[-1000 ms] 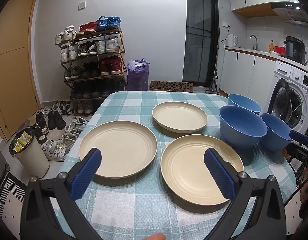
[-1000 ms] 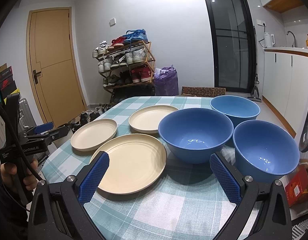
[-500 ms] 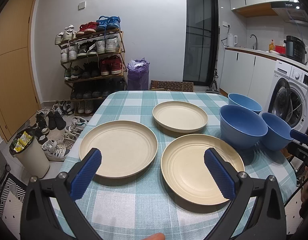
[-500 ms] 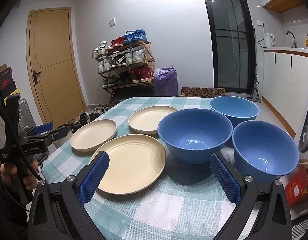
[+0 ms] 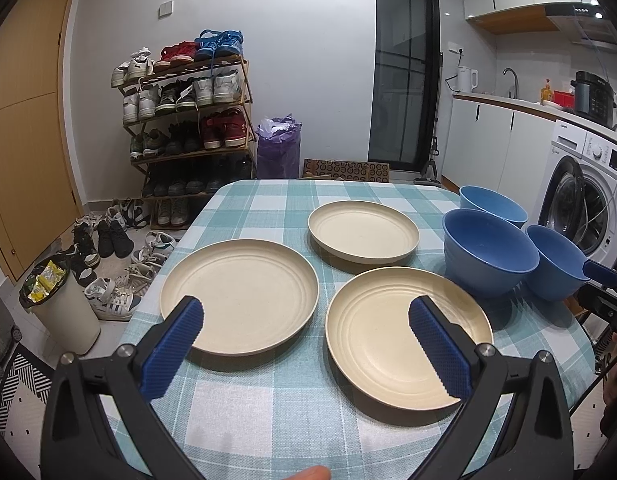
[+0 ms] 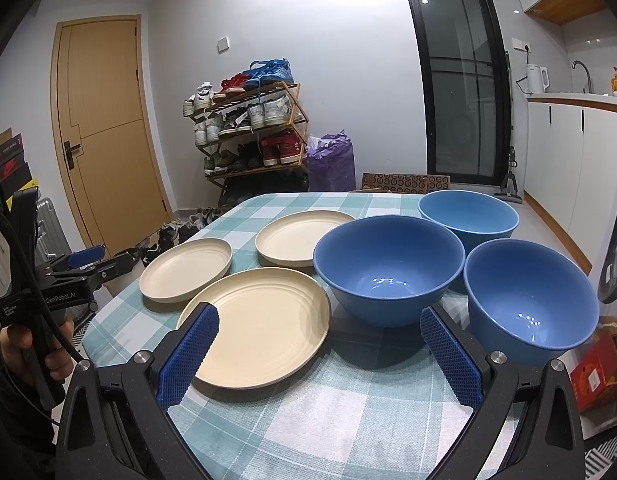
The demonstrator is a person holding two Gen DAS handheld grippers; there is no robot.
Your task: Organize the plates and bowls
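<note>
Your left tongs point(image 5: 304, 330) are spread wide, holding nothing, hovering above the counter point(image 5: 268, 412) over two cream plates point(image 5: 239, 294) point(image 5: 404, 336). Your right tongs point(image 6: 318, 344) are equally wide, empty, over the near plate point(image 6: 264, 324) and the middle blue bowl point(image 6: 388, 268). Third plate point(image 5: 363, 230) sits farther back; three bowls cluster on the right. Only the left view shows the washing machine point(image 5: 584, 196) and bin point(image 5: 62, 308); only the right view shows your hand point(image 6: 18, 344) gripping the other tool. Far bowl point(image 5: 492, 206) is partly hidden in the left view.
</note>
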